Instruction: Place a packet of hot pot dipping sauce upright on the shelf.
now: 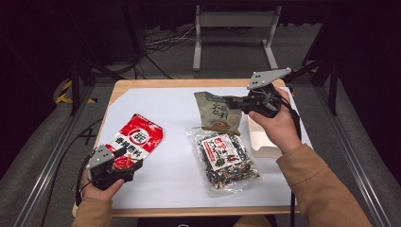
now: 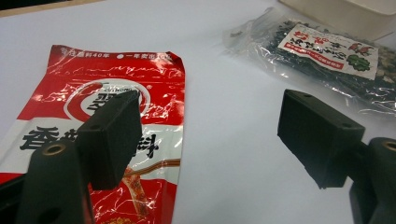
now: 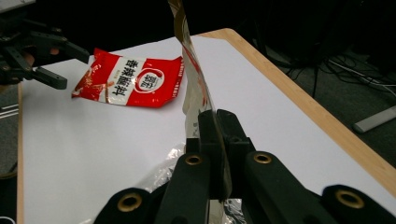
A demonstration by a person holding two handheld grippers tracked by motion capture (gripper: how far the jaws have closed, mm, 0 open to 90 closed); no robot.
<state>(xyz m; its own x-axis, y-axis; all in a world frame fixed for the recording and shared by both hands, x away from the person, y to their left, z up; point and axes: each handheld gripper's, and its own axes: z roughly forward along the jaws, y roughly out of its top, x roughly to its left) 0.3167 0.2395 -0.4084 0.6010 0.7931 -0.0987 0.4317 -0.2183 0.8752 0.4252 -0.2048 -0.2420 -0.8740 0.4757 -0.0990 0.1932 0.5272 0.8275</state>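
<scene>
My right gripper (image 1: pixel 232 101) is shut on the edge of an olive-brown snack packet (image 1: pixel 217 113) and holds it off the table, above the far middle. In the right gripper view the packet (image 3: pixel 194 70) stands edge-on between the pressed jaws of the right gripper (image 3: pixel 217 135). A red and white packet (image 1: pixel 137 139) lies flat at the left. My left gripper (image 1: pixel 128 160) rests at that packet's near end, jaws open, nothing between them. In the left gripper view the left gripper (image 2: pixel 210 135) stands wide, with the red packet (image 2: pixel 154 93) under its left jaw.
A clear bag of dark dried mix (image 1: pixel 224 158) lies in the middle of the white sheet (image 1: pixel 165 184), also seen as the clear bag (image 2: pixel 322 51). A white tray (image 1: pixel 260 139) sits at the right, partly behind the right hand. Wooden table edges frame the sheet.
</scene>
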